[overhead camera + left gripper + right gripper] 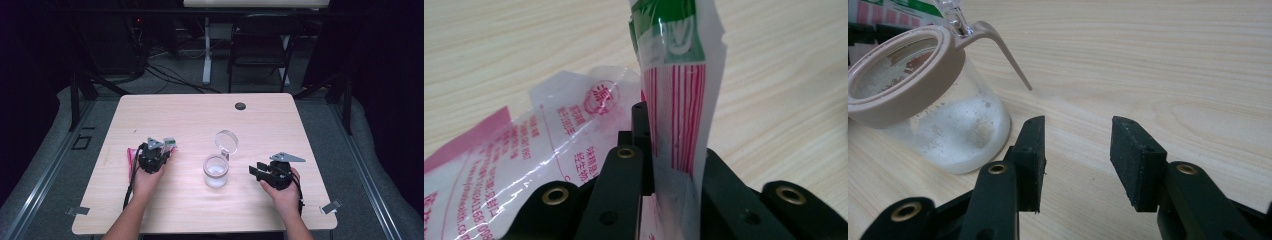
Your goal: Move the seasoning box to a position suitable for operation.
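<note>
Plastic crinkles in the left claw (pixel 651 175), whose jaws pinch the red-striped packet (pixel 679 100) upright, probably to bring it to the jar (pixel 216 171). Right of it, the right claw (pixel 1075 160) waits gaping and empty beside that open jar, likely to steady it. Beyond, the pale desk (pixel 200 115) lies bare.

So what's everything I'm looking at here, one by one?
plastic packet: one, clear with red stripes and a green top, left side of the table, clamped in the left tongs
jar: one, clear with a beige rim, lid flipped open, white powder inside, table centre
table: one, light wood
round cap: one, dark, far edge of the table
chair: one, black, behind the table
left tongs: one, black, shut on the packet
right tongs: one, black, open, right of the jar
</note>
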Demonstrator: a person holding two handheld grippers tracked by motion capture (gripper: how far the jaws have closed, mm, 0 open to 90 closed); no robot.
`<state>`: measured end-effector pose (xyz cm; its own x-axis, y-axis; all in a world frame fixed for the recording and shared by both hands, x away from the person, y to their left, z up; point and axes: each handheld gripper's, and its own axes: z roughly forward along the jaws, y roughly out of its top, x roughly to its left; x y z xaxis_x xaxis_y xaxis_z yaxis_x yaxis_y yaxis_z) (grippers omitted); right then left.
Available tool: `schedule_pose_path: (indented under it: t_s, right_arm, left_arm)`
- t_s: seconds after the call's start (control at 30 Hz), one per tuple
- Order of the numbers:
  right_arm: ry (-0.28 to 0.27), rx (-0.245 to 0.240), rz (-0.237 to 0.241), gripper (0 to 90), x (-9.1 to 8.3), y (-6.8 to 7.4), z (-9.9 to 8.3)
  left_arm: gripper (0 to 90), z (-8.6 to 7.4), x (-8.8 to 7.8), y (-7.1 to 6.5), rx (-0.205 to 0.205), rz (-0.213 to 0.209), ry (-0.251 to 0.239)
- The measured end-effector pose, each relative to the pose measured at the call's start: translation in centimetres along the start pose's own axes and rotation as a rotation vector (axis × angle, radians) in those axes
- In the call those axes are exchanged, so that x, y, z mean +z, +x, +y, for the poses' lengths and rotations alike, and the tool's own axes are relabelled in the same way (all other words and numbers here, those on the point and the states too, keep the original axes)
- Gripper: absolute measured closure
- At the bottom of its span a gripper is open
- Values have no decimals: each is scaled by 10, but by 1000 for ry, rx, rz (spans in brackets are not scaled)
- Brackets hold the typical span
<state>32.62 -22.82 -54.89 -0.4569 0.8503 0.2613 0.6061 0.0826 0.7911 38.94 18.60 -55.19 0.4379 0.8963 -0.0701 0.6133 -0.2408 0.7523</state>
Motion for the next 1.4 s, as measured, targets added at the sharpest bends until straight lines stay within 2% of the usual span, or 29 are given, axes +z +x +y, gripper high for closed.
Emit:
schedule_pose_path:
  t_s: [0.07,0.17,0.37,0.63,0.8,0.93,1.1,1.27,1.3,1.37,1.4]
  right_arm:
    - [0,1,-4,578,-1,-1,0]
    - [-5,3,-3,578,-2,0,-1]
    - [-9,-5,7,577,0,2,1]
    - [-5,-24,23,576,4,7,4]
    - [-18,-17,24,575,0,8,4]
    - [-25,-19,21,574,-3,8,3]
    - [-36,-16,13,574,-7,8,-1]
    - [-51,0,-1,574,-15,4,-5]
    - [-56,3,-4,574,-17,3,-6]
    - [-61,9,-9,574,-20,2,-7]
    - [-67,12,-13,574,-21,1,-8]
  left_arm:
    - [900,2,-5,5,-29,-12,-12]
    - [900,5,-17,12,-52,-21,-45]
    - [900,6,-39,23,-114,-25,-112]
    - [900,11,-80,39,-140,24,-208]
    - [900,14,-96,49,-175,31,-247]
    - [900,18,-107,56,-181,53,-270]
    - [900,23,-121,67,-215,34,-327]
    - [900,31,-129,67,-215,-1,-364]
    - [900,34,-129,65,-206,-13,-365]
    - [900,40,-128,59,-170,-53,-337]
    - [900,43,-128,55,-150,-56,-326]
